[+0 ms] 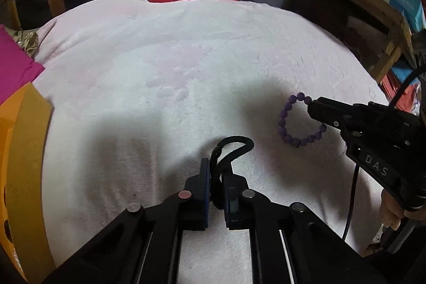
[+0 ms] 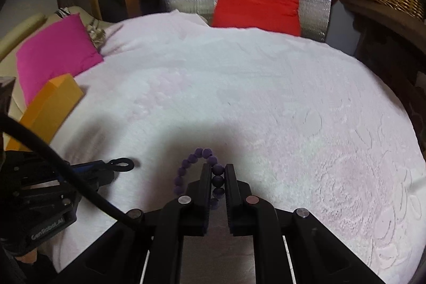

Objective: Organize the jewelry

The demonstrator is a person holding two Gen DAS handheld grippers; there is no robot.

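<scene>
Currently the right gripper [image 2: 217, 177] is pinching a light, floppy purple beaded bracelet [image 2: 197, 172] over the white blanket [image 2: 266, 97]; the left gripper [image 1: 217, 177] is clamping a limp black cord loop [image 1: 234, 148].

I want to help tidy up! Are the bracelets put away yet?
Not yet. Nothing looks put away so far. The right gripper pinches the purple bead bracelet, and the left gripper pinches a black cord. Both hang above the white blanket. The orange box waits at the left; its inside is hidden.
</scene>
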